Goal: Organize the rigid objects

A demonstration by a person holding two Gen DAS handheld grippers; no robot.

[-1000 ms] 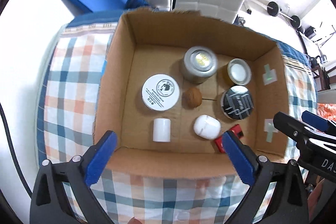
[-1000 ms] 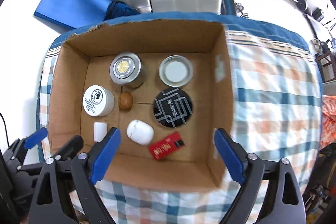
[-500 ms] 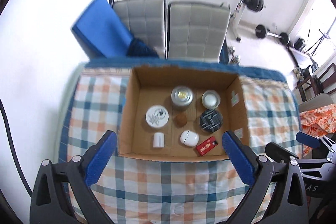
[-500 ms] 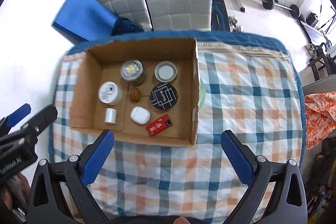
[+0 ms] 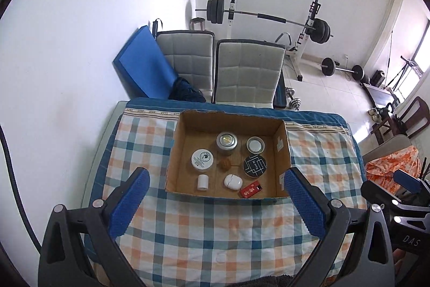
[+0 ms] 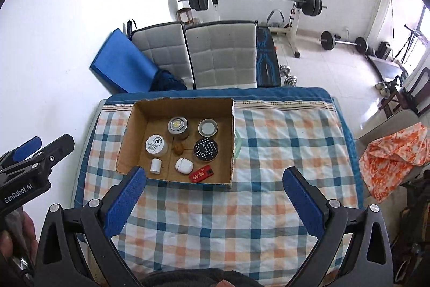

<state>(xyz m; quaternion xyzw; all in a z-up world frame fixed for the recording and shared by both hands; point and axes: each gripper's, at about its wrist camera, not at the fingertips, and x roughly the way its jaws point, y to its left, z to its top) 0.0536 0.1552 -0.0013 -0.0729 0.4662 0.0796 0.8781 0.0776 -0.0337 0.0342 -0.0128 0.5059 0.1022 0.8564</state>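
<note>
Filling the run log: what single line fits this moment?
left tongs: open | right tongs: open | cardboard box: items inside

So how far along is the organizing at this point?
It looks essentially done: all eight items, among them the red box and white case, sit in rows inside the cardboard box. Nothing is in hand; the left gripper and right gripper are open. The checked cloth carries nothing loose.

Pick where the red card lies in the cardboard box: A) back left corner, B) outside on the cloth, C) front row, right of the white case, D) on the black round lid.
C: the red card lies along the front wall of the cardboard box, just right of the white case.
</note>
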